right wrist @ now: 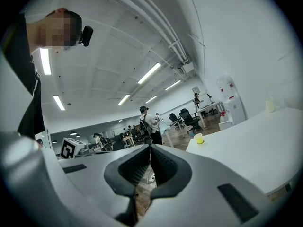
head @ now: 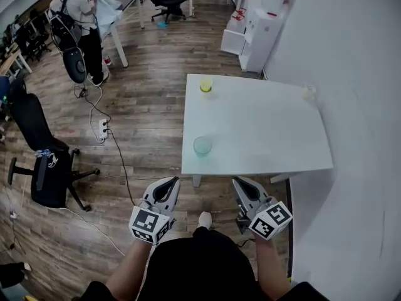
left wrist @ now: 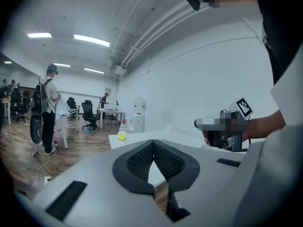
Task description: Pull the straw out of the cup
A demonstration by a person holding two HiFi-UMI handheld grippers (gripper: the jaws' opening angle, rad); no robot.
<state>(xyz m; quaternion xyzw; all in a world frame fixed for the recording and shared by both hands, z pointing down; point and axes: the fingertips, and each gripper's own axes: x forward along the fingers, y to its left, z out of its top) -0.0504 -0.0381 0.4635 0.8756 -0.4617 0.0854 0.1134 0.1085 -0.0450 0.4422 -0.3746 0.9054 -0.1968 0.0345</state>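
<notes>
On the white table (head: 263,130) stand three cups. A yellow cup (head: 205,84) is at the far left corner, also seen in the left gripper view (left wrist: 122,135) and the right gripper view (right wrist: 199,138). A clear teal cup (head: 202,145) stands near the front edge. At the far right corner is a pale cup (head: 308,93) (right wrist: 270,105) with a thin straw rising from it. My left gripper (head: 170,182) (left wrist: 152,144) and right gripper (head: 240,183) (right wrist: 150,148) hang short of the table's near edge, above the floor. Both are shut on nothing.
A white wall runs along the table's right side. A water dispenser (head: 266,24) stands beyond the table. A black office chair (head: 44,162), a power strip with cables (head: 103,128) and a person with a backpack (head: 78,24) are on the wooden floor at left.
</notes>
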